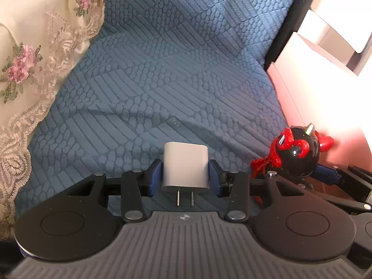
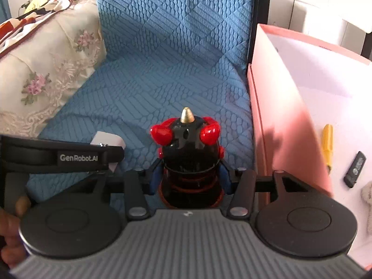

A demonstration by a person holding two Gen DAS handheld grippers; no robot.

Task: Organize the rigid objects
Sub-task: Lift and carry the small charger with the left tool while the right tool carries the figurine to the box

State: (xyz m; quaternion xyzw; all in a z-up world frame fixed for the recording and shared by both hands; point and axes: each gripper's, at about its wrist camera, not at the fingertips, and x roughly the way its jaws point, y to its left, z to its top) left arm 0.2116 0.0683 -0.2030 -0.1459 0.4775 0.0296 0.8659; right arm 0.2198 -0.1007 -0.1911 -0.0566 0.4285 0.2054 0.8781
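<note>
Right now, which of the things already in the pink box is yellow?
The long thin tool lying nearest the pink box wall. The black fob beside it is dark, and the fuzzy item at the frame edge is grey-beige.

One white charger [image 1: 185, 166], one black-and-red figurine [image 2: 188, 153], one pink box [image 2: 288, 107], two tools.

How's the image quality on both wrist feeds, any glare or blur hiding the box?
Left wrist view: the pink box is blown out by strong light at right, its edges lost; the white charger in the left claw is sharp. Right wrist view: the box wall carries a dark shadow, its interior reads clearly; the black-and-red toy in the right claw is slightly soft; fisheye bending at edges.
</note>
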